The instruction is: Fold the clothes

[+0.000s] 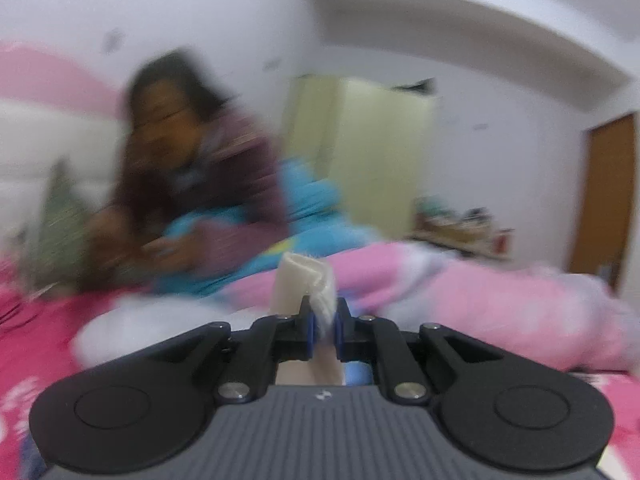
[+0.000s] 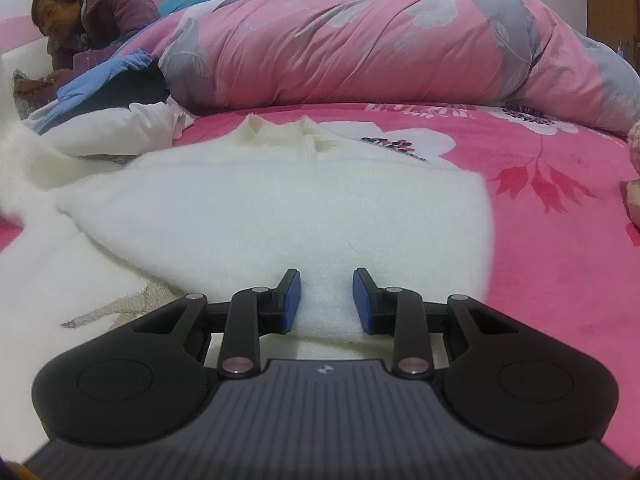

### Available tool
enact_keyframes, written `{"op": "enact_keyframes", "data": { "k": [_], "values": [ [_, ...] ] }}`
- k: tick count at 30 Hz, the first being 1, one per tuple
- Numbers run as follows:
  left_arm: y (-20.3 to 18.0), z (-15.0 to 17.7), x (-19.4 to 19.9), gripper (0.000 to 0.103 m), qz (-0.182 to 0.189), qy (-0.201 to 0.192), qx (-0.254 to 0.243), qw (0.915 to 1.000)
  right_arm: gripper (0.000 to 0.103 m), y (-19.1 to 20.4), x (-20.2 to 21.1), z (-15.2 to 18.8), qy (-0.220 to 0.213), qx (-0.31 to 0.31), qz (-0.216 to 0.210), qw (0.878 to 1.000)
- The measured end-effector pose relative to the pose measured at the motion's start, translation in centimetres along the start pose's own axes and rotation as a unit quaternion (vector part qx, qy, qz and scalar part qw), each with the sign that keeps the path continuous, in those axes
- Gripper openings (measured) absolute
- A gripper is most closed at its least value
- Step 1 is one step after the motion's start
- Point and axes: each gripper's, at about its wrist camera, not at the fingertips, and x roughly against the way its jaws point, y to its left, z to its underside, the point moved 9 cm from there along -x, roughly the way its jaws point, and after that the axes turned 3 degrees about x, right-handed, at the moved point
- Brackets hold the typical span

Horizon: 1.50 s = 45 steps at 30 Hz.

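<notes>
A white fluffy sweater [image 2: 280, 200] lies spread on the pink flowered bed sheet [image 2: 540, 152], its cream ribbed collar [image 2: 288, 130] at the far end. My right gripper [image 2: 326, 292] rests low at the sweater's near edge, and its blue pads press on a bunched fold of the white fabric. In the blurred left wrist view, my left gripper [image 1: 324, 320] is raised above the bed and shut on a cream ribbed edge of the sweater [image 1: 298, 280], which sticks up past the fingertips.
A rolled pink and grey quilt [image 2: 360, 48] runs across the far side of the bed. A pile of blue, dark and white clothes [image 2: 112, 100] lies at the left. A person [image 2: 100, 12] leans on the bed behind it. A wardrobe [image 1: 360, 140] and door [image 1: 608, 192] stand beyond.
</notes>
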Motion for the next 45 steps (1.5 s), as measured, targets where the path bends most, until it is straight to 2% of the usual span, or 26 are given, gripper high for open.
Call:
{"op": "enact_keyframes", "data": {
  "k": [3, 6, 9, 11, 13, 15, 16, 18, 19, 22, 23, 25, 28, 30, 32, 34, 37, 39, 44, 45],
  "values": [
    [-8.8, -1.1, -0.4, 0.010, 0.066, 0.002, -0.011, 0.9978, 0.029, -0.2, 0.2, 0.1, -0.006, -0.012, -0.009, 1.000],
    [-18.1, -1.1, -0.9, 0.010, 0.124, 0.006, -0.028, 0.9918, 0.029, -0.6, 0.3, 0.0, -0.011, -0.027, -0.020, 0.999],
    [-26.9, 1.2, -1.6, 0.010, 0.180, 0.028, -0.049, 0.9821, 0.030, -0.9, 0.5, 0.0, -0.017, -0.045, -0.034, 0.998],
    [-31.7, 3.9, -2.4, 0.010, 0.204, 0.053, -0.061, 0.9756, 0.031, -1.2, 0.5, 0.0, -0.021, -0.061, -0.047, 0.997],
    [-36.2, 8.4, -3.6, 0.017, 0.241, 0.100, -0.072, 0.9627, 0.031, -1.5, 0.6, 0.0, -0.025, -0.080, -0.061, 0.995],
    [-39.9, 14.3, -4.7, 0.036, 0.281, 0.164, -0.094, 0.9408, 0.032, -2.0, 0.8, 0.0, -0.031, -0.102, -0.075, 0.991],
    [-41.2, 17.5, -5.1, 0.049, 0.292, 0.195, -0.105, 0.9306, 0.033, -2.2, 0.9, 0.0, -0.034, -0.112, -0.082, 0.990],
    [-42.1, 22.7, -5.5, 0.051, 0.298, 0.244, -0.128, 0.9140, 0.037, -2.6, 1.0, 0.0, -0.039, -0.132, -0.095, 0.986],
    [-42.0, 24.4, -5.7, 0.051, 0.298, 0.258, -0.135, 0.9091, 0.039, -2.7, 1.1, 0.0, -0.041, -0.139, -0.099, 0.984],
    [-39.2, 24.8, -5.4, 0.053, 0.290, 0.261, -0.112, 0.9140, 0.042, -3.1, 1.2, 0.0, -0.046, -0.155, -0.107, 0.981],
    [-38.2, 24.2, -5.1, 0.056, 0.286, 0.255, -0.102, 0.9181, 0.043, -3.2, 1.3, 0.0, -0.046, -0.158, -0.109, 0.980],
    [-34.8, 21.8, -4.2, 0.066, 0.260, 0.229, -0.096, 0.9333, 0.043, -3.1, 1.3, 0.0, -0.046, -0.158, -0.109, 0.980],
    [-29.0, 18.1, -2.4, 0.073, 0.210, 0.187, -0.101, 0.9545, 0.044, -3.1, 1.3, -0.1, -0.044, -0.158, -0.108, 0.981],
    [-24.4, 16.9, -1.2, 0.076, 0.166, 0.177, -0.116, 0.9633, 0.045, -3.1, 1.3, -0.1, -0.041, -0.158, -0.108, 0.981],
    [-19.9, 16.4, -0.3, 0.076, 0.122, 0.180, -0.122, 0.9684, 0.046, -3.1, 1.1, -0.1, -0.037, -0.158, -0.109, 0.981],
    [-15.6, 16.6, 0.6, 0.076, 0.081, 0.190, -0.119, 0.9712, 0.048, -3.2, 0.9, -0.2, -0.025, -0.164, -0.112, 0.980],
    [-10.6, 17.7, 1.6, 0.076, 0.041, 0.209, -0.100, 0.9721, 0.054, -3.3, 0.6, -0.5, -0.005, -0.185, -0.120, 0.975],
    [-8.3, 18.5, 2.2, 0.076, 0.032, 0.220, -0.087, 0.9712, 0.059, -4.1, 0.3, -0.9, 0.015, -0.244, -0.131, 0.961],
    [-6.8, 21.3, 1.7, 0.080, 0.053, 0.248, -0.092, 0.9630, 0.062, -5.8, -0.8, -1.8, 0.055, -0.374, -0.128, 0.917],
    [-6.9, 22.0, 1.6, 0.080, 0.058, 0.248, -0.095, 0.9623, 0.062, -5.8, -1.1, -2.0, 0.058, -0.382, -0.122, 0.914]
  ]
}}
